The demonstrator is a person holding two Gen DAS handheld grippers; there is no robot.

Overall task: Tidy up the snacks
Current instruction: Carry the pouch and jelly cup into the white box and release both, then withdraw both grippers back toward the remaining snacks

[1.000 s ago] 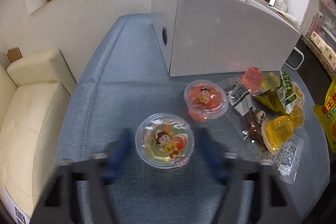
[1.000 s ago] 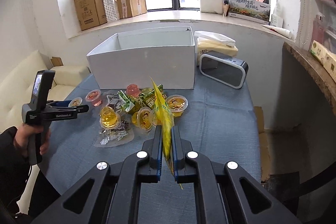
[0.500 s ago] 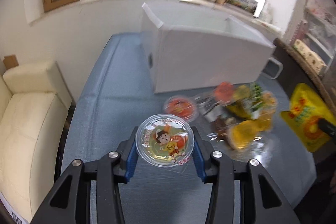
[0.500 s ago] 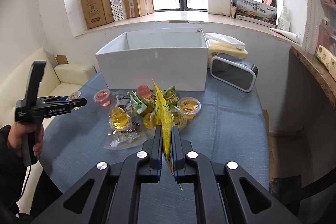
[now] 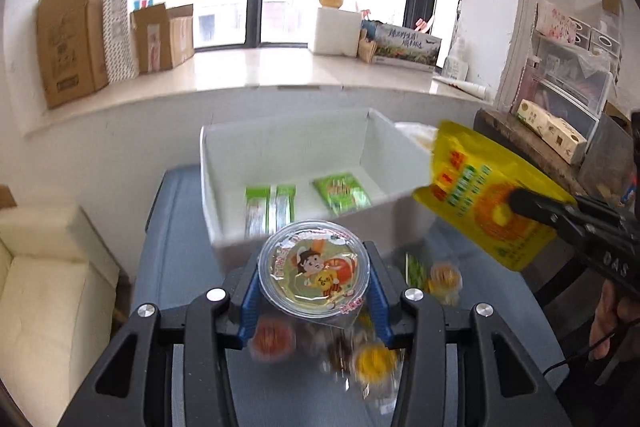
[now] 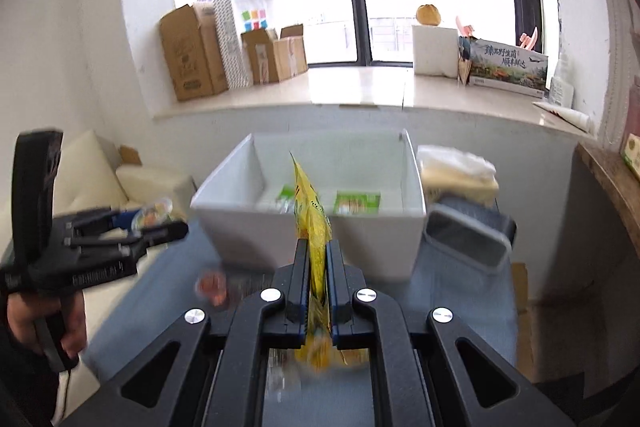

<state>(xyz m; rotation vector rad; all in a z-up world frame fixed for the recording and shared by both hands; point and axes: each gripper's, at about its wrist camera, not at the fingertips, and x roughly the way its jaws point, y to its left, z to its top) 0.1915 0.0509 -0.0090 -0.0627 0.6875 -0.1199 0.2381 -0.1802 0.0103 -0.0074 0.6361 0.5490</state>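
My left gripper is shut on a clear jelly cup with a cartoon lid, held in the air in front of the white box. My right gripper is shut on a yellow snack bag, held on edge in front of the same box. In the left wrist view the yellow bag hangs at the box's right corner. The box holds green snack packets. Several jelly cups and packets lie blurred on the blue table below.
A grey speaker stands right of the box, with a white bag behind it. A cream sofa is left of the table. Cardboard boxes line the windowsill. A wooden shelf is at right.
The left gripper closed on the jelly cup and lifted it off the table toward the box. The right gripper carried the yellow bag up and closer to the box.
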